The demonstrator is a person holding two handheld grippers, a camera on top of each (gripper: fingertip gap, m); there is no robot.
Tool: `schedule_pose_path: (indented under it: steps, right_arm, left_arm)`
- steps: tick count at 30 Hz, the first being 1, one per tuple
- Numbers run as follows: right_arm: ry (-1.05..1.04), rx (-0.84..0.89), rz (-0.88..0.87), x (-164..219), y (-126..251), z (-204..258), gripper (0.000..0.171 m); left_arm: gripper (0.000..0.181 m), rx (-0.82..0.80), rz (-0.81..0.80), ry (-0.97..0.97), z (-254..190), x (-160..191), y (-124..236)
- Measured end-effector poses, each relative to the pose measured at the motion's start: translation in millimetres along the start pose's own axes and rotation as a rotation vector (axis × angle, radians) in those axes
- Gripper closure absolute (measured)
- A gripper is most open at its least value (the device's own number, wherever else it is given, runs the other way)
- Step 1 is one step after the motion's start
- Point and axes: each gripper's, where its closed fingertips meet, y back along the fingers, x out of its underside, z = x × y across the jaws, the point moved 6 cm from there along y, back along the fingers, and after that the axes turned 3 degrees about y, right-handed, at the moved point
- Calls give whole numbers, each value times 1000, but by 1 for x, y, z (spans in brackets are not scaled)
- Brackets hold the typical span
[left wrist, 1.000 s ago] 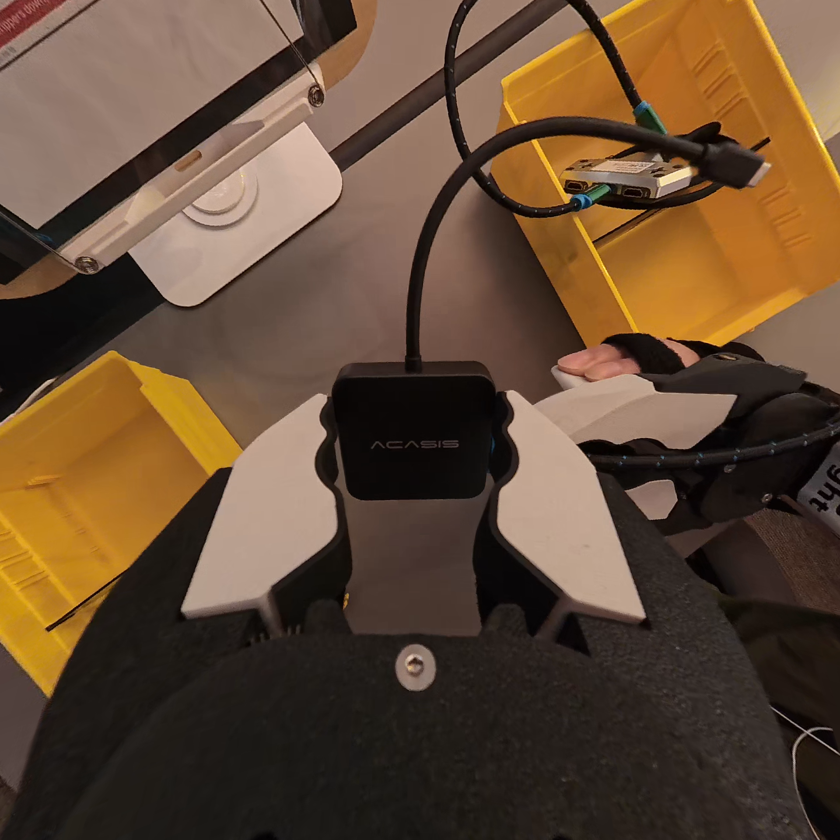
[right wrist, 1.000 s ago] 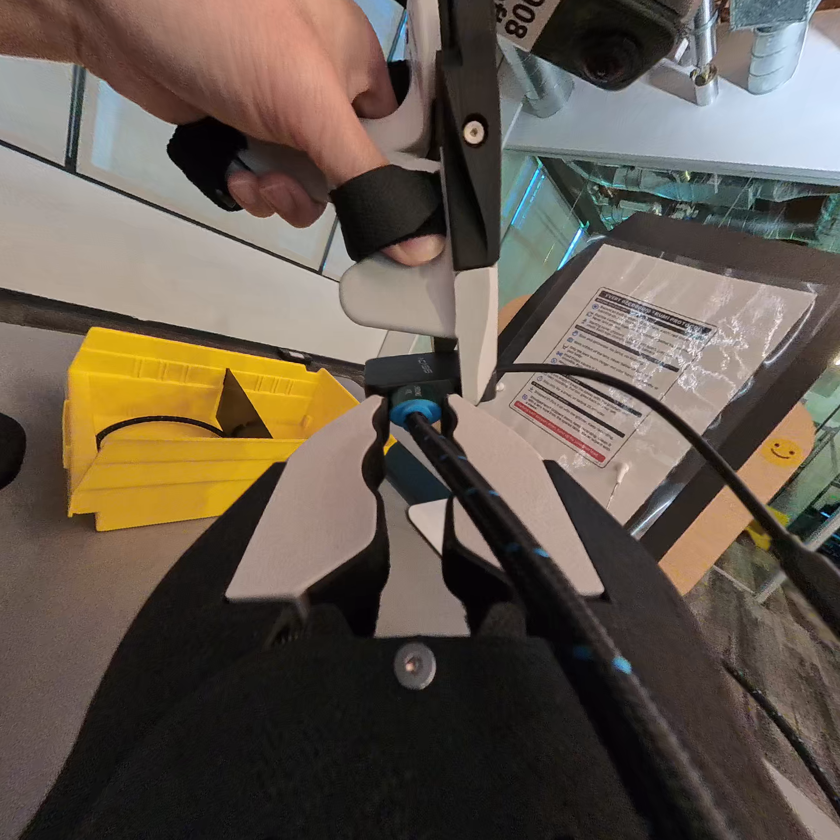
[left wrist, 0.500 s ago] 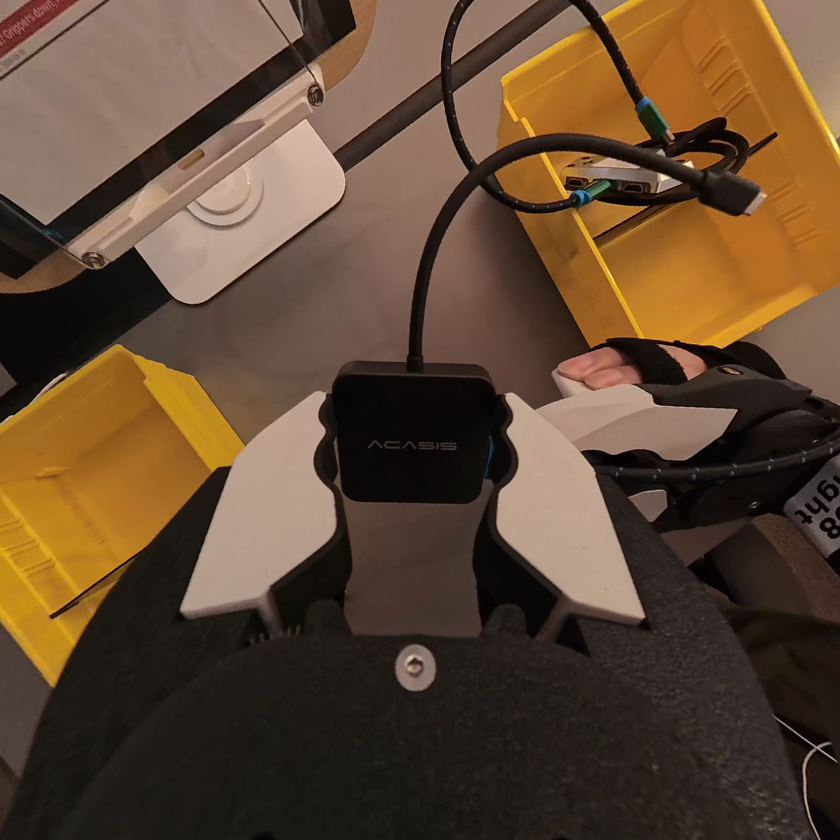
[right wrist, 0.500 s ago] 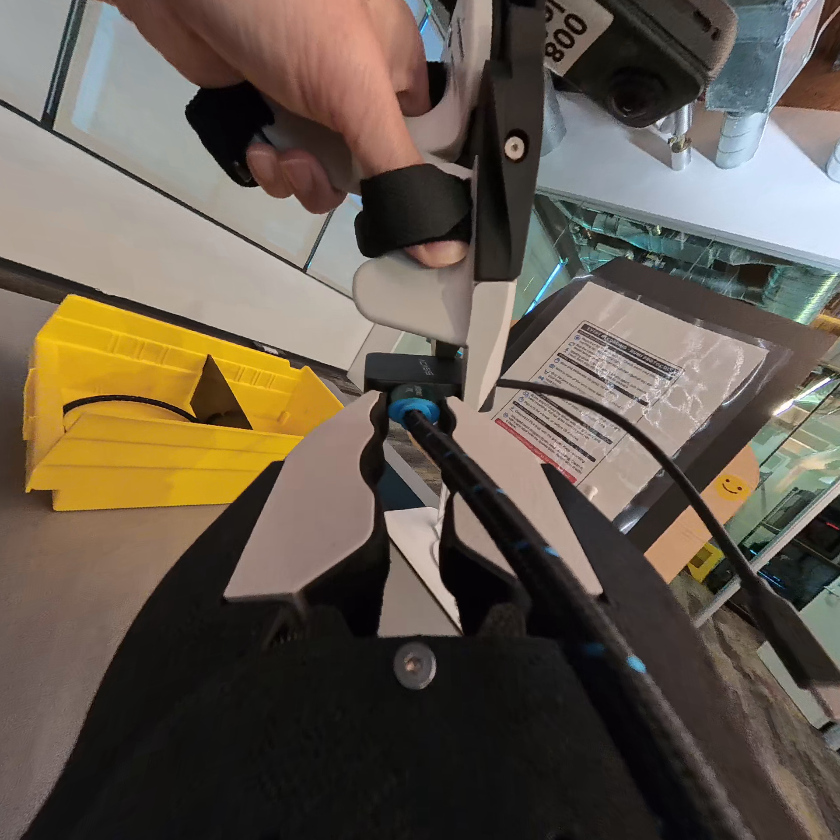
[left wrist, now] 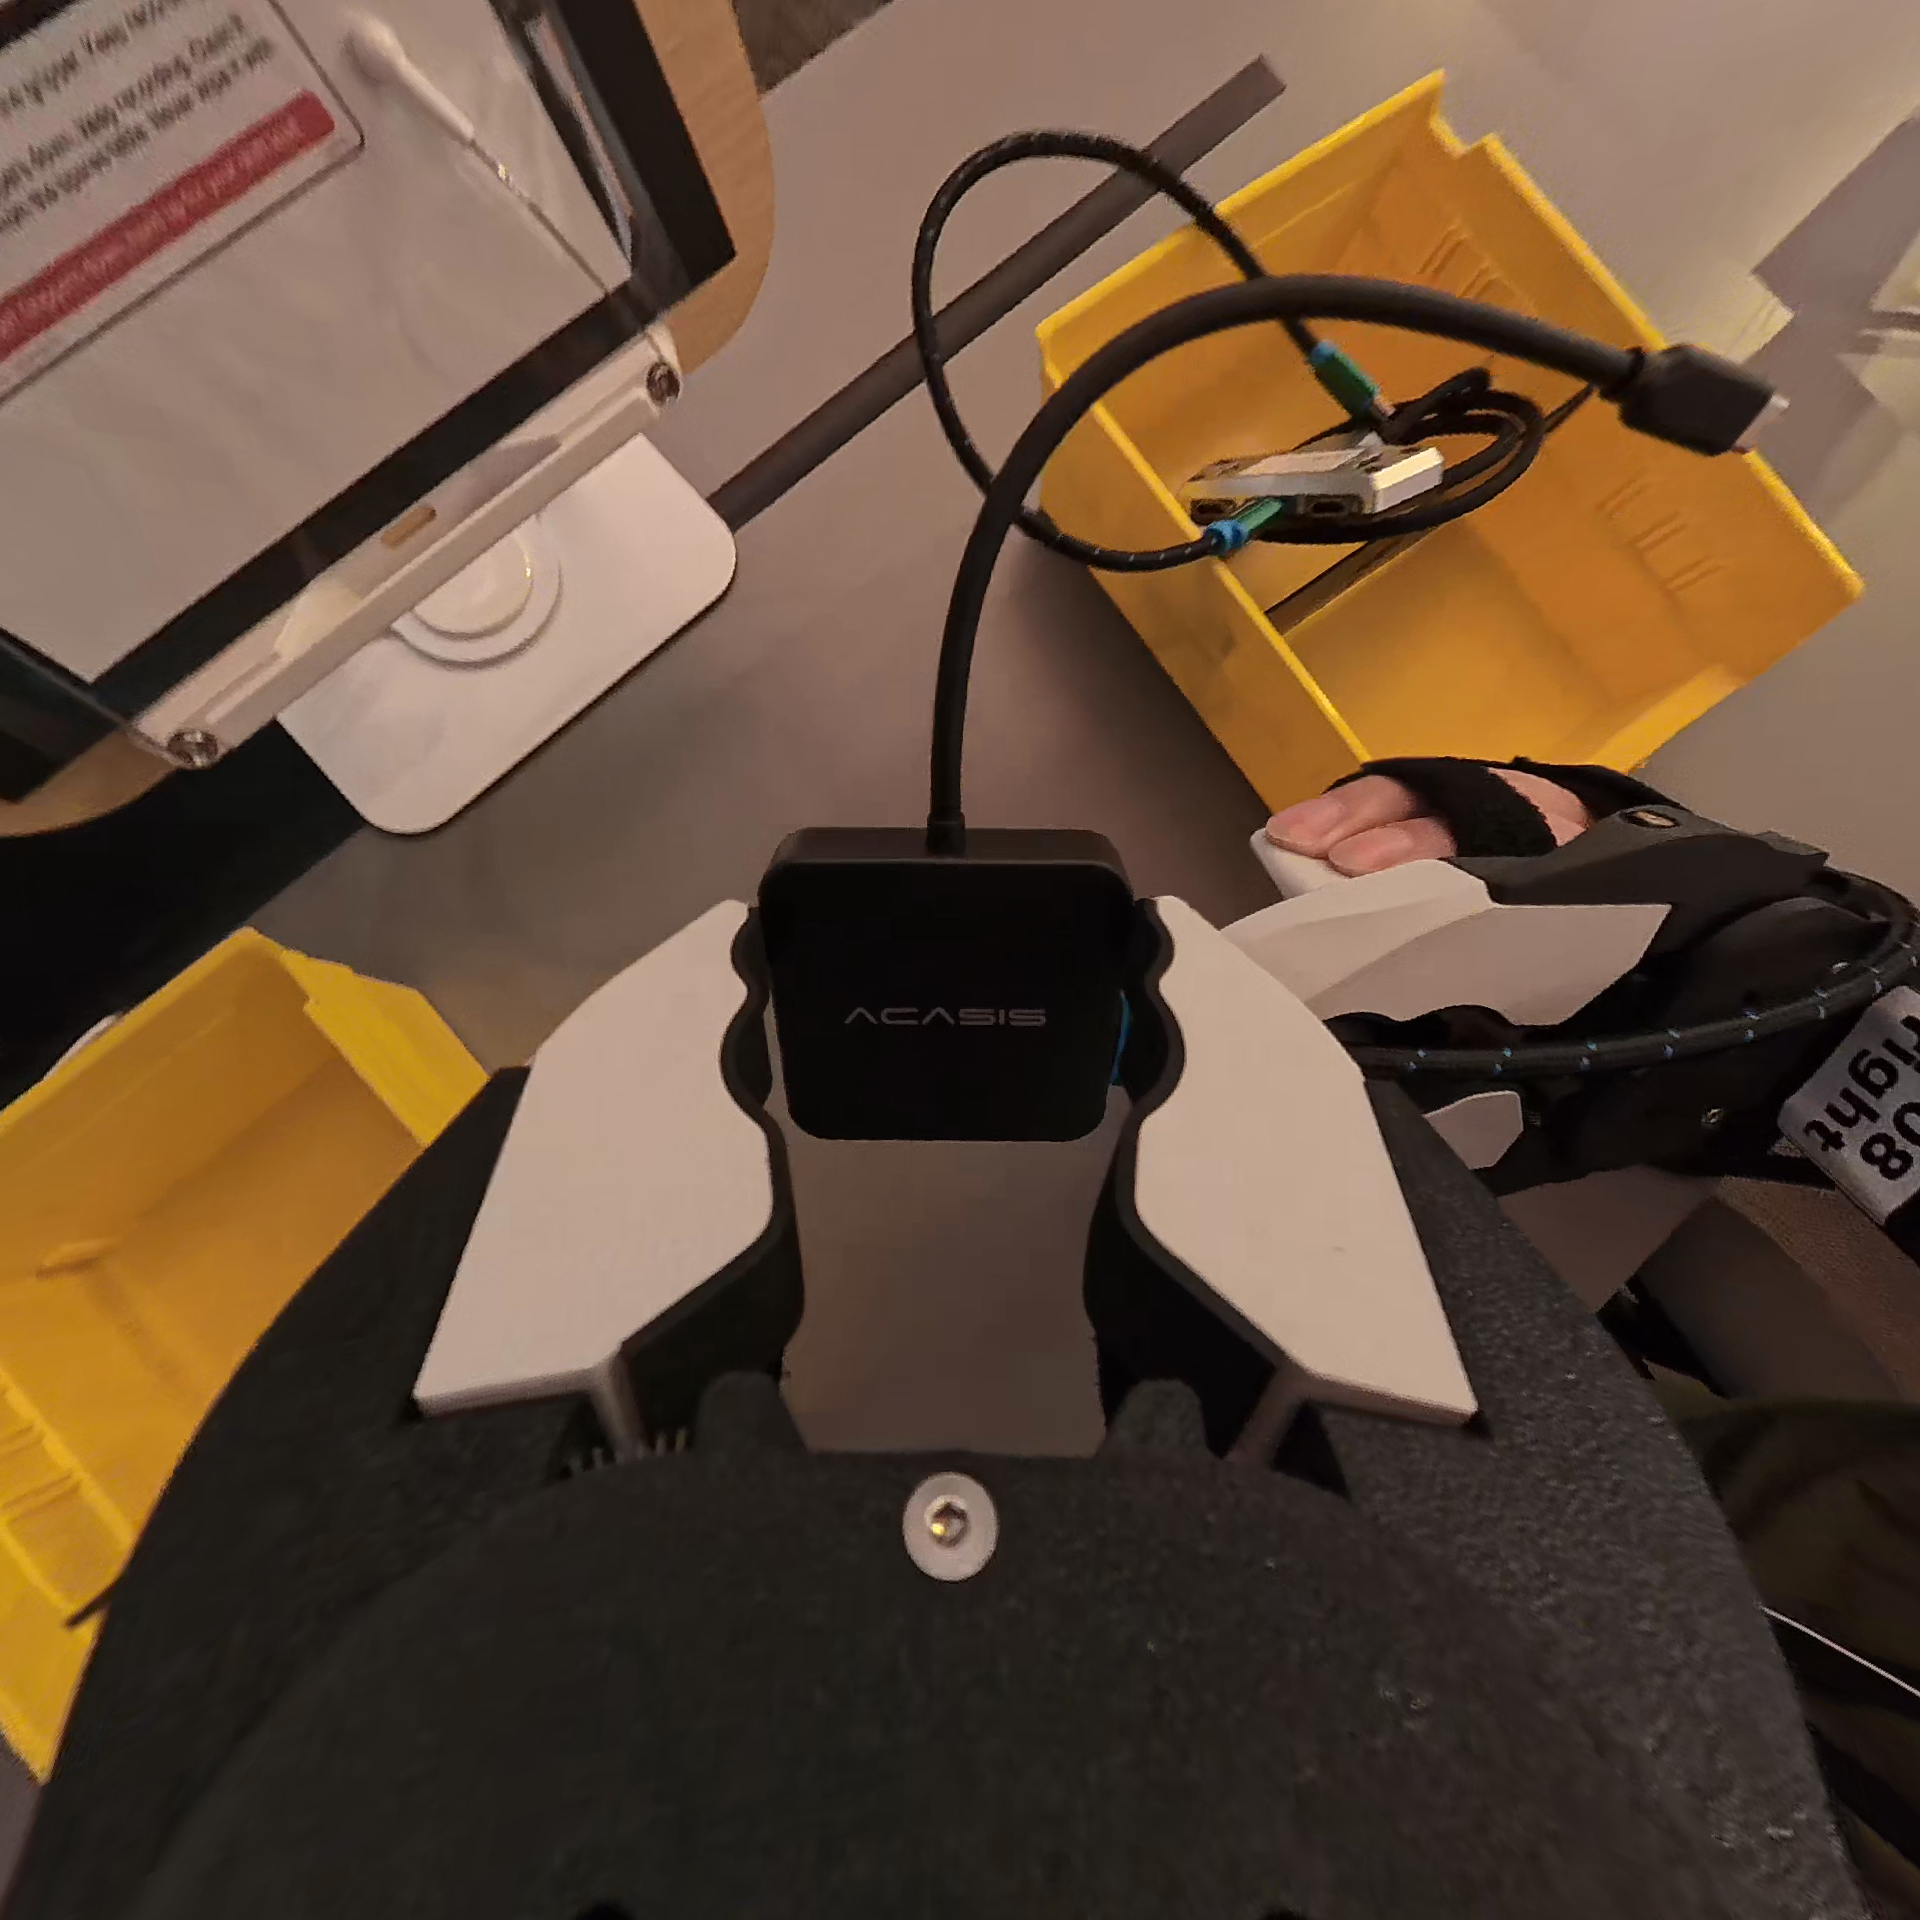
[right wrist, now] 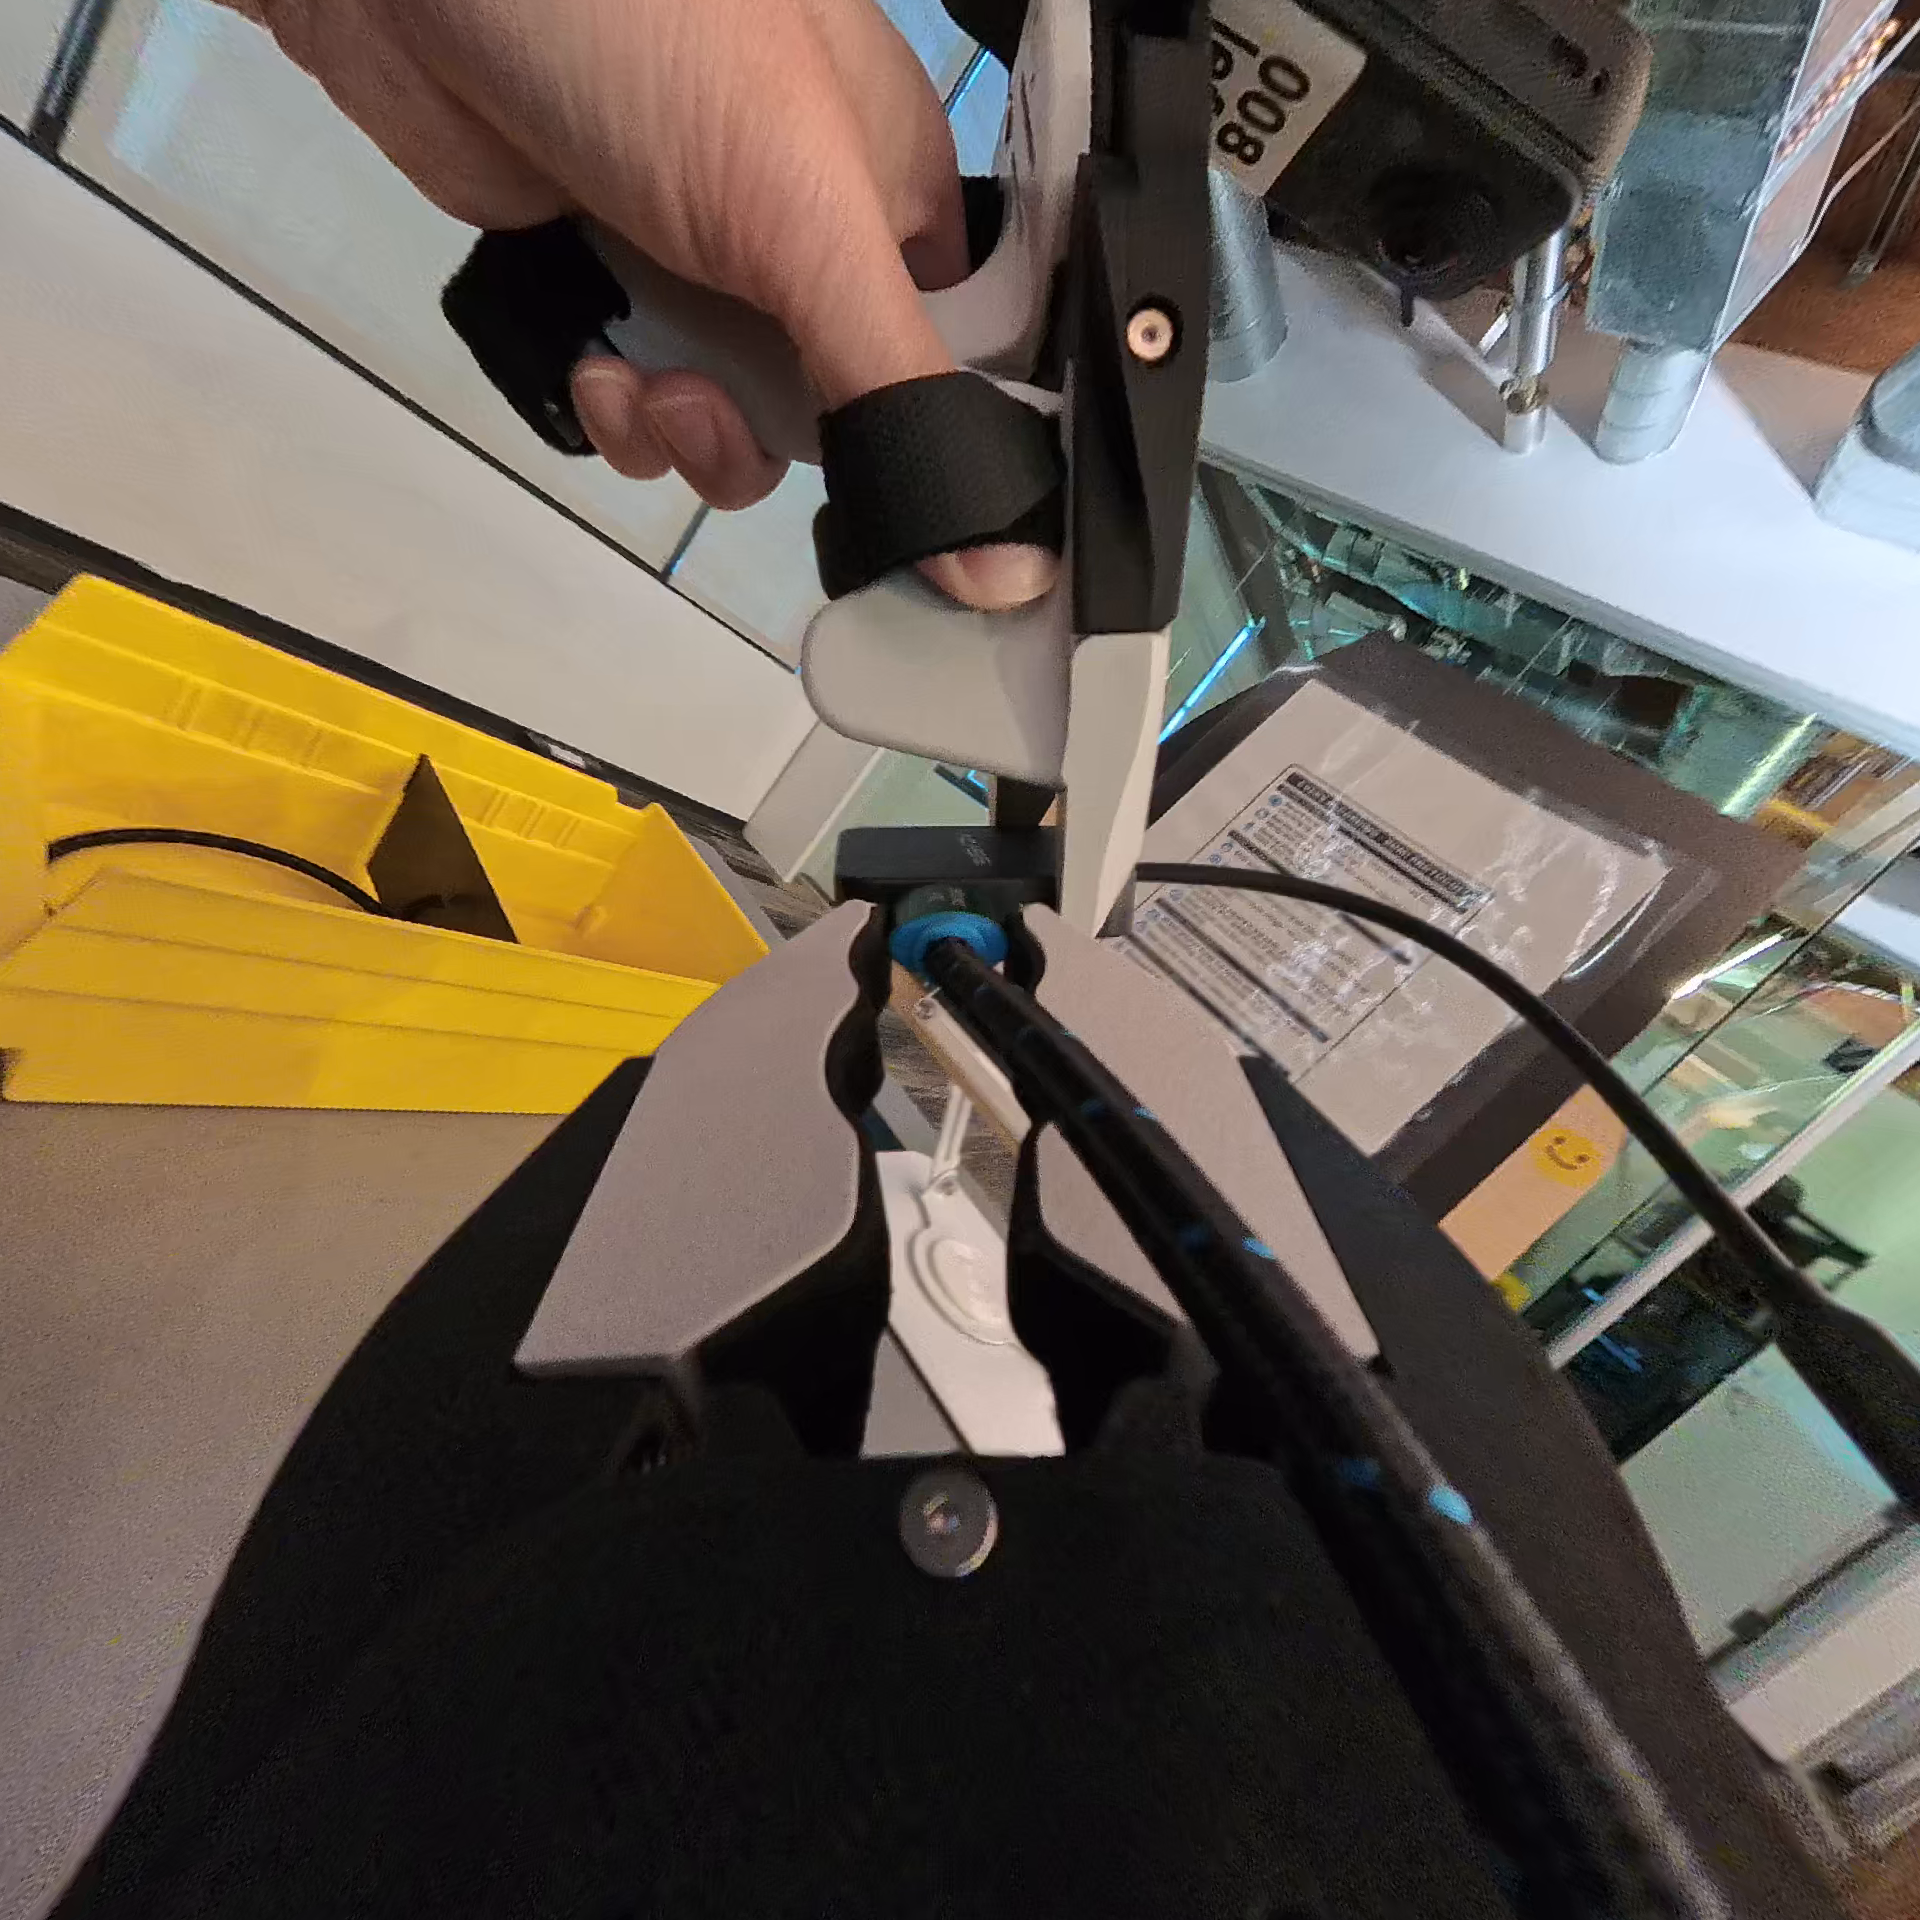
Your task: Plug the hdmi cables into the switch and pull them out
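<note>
Two grippers meet at one black switch (left wrist: pixel 943 987): the left gripper (left wrist: pixel 945 997) clamps its flat body between both fingers above the grey table (left wrist: pixel 665 769), while the right gripper (right wrist: pixel 940 925) pinches the blue-collared HDMI plug (right wrist: pixel 940 928) seated in the switch's side port, its braided cable (right wrist: pixel 1164 1174) trailing back over the right finger.

Grey tabletop (left wrist: pixel 644 790), glass wall (right wrist: pixel 1714 790) behind

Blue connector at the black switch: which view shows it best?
Right wrist view: the blue connector sits between the right gripper fingertips, against the switch. Left wrist view shows only a blue sliver beside the switch.
</note>
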Motion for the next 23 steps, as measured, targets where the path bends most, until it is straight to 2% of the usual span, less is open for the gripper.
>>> schedule_pose_path:
  steps: [1, 9, 12, 14, 16, 20, 23]
  right_arm:
    - [24, 8, 1, -2, 1, -1, 149]
    - [299, 42, 19, -22, 5, 4, 149]
    - [388, 41, -3, -28, 9, 5, 149]
    - [367, 6, -44, -35, 12, 4, 149]
    - [308, -86, -128, -45, 18, 3, 149]
    - [115, -288, -364, -67, 38, -2, 149]
    - [52, -340, -493, -78, 49, -7, 149]
  left_arm:
    - [115, 12, -17, -14, -2, -1, 2]
    - [107, 219, -169, 8, -8, 5, 29]
    - [103, 266, -265, 17, 2, 19, 51]
    - [100, 315, -361, 21, 12, 33, 65]
    - [97, 440, -457, 44, 19, 50, 75]
    - [109, 898, -609, 97, 15, 83, 90]
    - [114, 1020, -644, 41, 1, 98, 84]
